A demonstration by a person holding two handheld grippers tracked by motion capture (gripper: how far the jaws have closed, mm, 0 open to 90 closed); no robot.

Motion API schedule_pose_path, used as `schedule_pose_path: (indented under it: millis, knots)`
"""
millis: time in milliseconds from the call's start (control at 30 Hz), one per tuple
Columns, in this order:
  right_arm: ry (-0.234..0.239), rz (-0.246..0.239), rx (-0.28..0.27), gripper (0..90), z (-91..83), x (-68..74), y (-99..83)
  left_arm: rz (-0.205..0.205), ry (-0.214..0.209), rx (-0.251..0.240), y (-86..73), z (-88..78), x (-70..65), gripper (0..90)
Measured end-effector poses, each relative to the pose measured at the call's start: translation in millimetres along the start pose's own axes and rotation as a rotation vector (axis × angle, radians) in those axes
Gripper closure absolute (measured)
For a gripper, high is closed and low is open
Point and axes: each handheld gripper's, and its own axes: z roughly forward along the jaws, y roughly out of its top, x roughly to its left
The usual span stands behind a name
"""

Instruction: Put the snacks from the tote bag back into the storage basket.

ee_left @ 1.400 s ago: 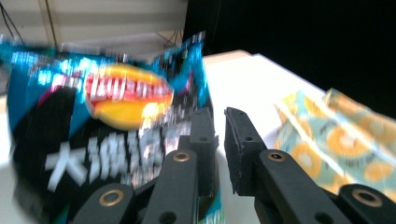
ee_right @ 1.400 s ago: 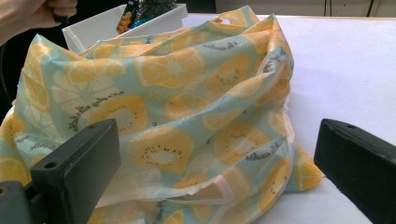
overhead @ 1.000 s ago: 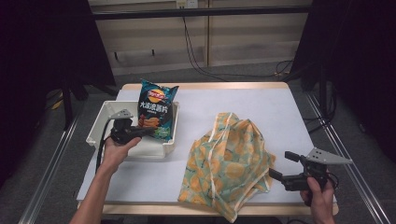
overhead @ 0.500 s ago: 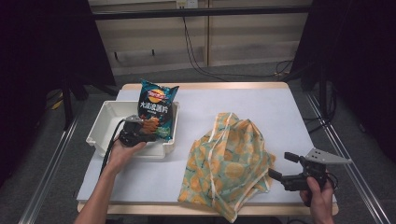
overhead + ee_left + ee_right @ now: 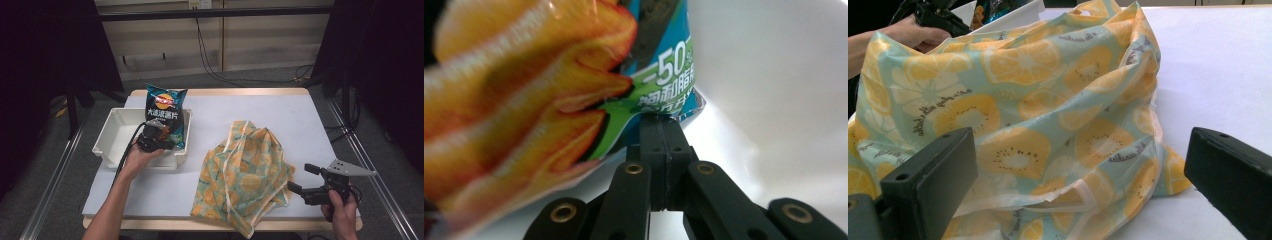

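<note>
Inspecting the tabletop (image 5: 310,125), we find the left tongs (image 5: 161,136) clamped on the lower corner of a blue foil bag of potato chips (image 5: 165,112), which stands upright in the white rectangular plastic bin (image 5: 112,135), leaning against its right-hand wall. In the left gripper view the jaws sit pressed together on the crimped seam of the chip bag (image 5: 664,75), with the pale wall of the bin behind it.

The right tongs (image 5: 299,179) hold low over the near right corner of the tabletop with their jaws apart and nothing between them, pointed at a crumpled fabric tote bag printed with orange and kiwi slices on mint green (image 5: 242,172). The right gripper view shows the tote bag (image 5: 1038,115) just ahead of the open jaws, its white-trimmed mouth collapsed and facing them.

We judge the step in hand to be the pick-up of the chip bag from the bin, presumably for packing into the tote bag. The next move calls for lifting the chip bag clear of the bin wall, while the right tongs take the tote's rim and hold the mouth open.
</note>
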Motion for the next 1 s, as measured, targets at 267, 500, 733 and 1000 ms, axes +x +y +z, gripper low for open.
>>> schedule_pose_path:
  millis: [267,500,733,1000]
  knots:
    - [0.004,-0.003,0.006,0.0,2.6,1.2,0.0,-0.003,0.010,0.000,7.1,3.4,5.9,90.0]
    - [0.005,-0.002,0.005,0.0,1.8,-0.1,-0.8,-0.021,-0.008,-0.026,5.8,0.3,1.7,86.9]
    - [-0.005,-0.001,0.000,0.0,0.4,0.9,-0.4,-0.068,-0.045,-0.149,-4.6,-15.2,-2.8,74.7]
    - [-0.020,0.005,-0.015,0.0,-0.7,0.8,0.4,-0.078,-0.052,-0.277,-14.3,-41.5,-11.7,63.5]
